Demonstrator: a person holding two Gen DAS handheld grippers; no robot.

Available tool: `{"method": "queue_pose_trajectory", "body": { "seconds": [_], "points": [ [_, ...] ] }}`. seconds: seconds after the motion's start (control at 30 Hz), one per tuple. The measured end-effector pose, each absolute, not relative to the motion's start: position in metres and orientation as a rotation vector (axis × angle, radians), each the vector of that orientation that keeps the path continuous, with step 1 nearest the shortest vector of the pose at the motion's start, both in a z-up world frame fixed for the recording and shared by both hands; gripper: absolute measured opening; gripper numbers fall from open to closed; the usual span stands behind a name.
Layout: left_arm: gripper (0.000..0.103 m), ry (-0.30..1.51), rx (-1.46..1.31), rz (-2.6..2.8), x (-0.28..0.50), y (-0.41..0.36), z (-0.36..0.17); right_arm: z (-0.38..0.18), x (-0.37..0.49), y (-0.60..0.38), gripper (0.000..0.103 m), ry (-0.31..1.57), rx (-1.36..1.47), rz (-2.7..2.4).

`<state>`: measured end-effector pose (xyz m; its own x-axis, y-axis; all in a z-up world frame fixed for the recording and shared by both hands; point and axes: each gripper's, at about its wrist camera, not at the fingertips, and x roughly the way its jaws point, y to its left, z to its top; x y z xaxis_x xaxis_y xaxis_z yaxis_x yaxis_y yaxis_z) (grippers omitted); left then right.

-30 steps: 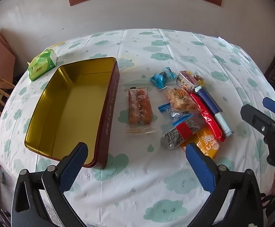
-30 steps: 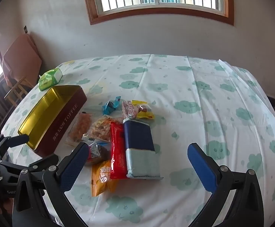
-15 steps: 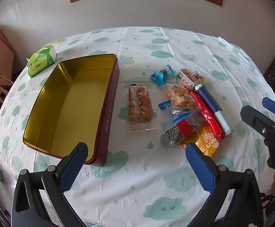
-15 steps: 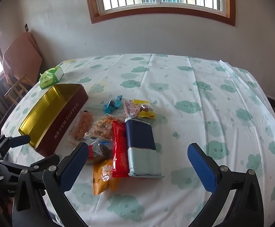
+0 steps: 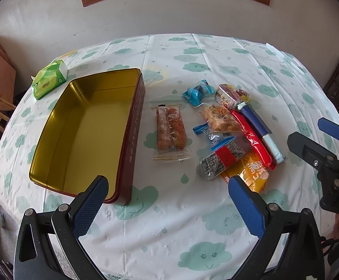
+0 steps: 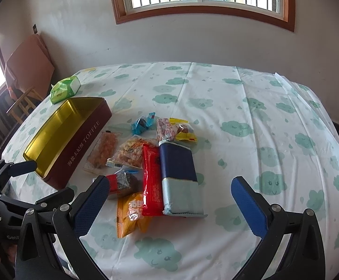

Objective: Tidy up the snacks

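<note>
Left wrist view: our left gripper (image 5: 167,187) gapes wide, empty.
Right gripper (image 6: 169,186): ours too, wide apart, holding nothing.
Snacks (image 5: 225,130): right of the tin (image 5: 132,144).

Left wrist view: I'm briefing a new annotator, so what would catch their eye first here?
The open maroon tin with a gold interior lies empty at left on the cloud-print tablecloth. Right of it sits a cluster of wrapped snacks, the bright red packet standing out. A green tissue pack lies behind the tin.
</note>
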<state>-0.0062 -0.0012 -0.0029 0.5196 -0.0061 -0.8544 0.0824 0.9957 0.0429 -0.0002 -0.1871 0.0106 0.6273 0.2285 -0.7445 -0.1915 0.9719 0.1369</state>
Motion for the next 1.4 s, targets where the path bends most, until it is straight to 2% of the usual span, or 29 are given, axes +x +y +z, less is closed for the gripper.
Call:
{"method": "queue_pose_trajectory", "body": {
  "seconds": [1.4],
  "points": [
    [0.101, 1.015, 0.126, -0.083, -0.0085, -0.0097, -0.0049, 0.0069, -0.0003, -0.1847, 0.103, 0.863, 0.069, 0.264]
  ]
}}
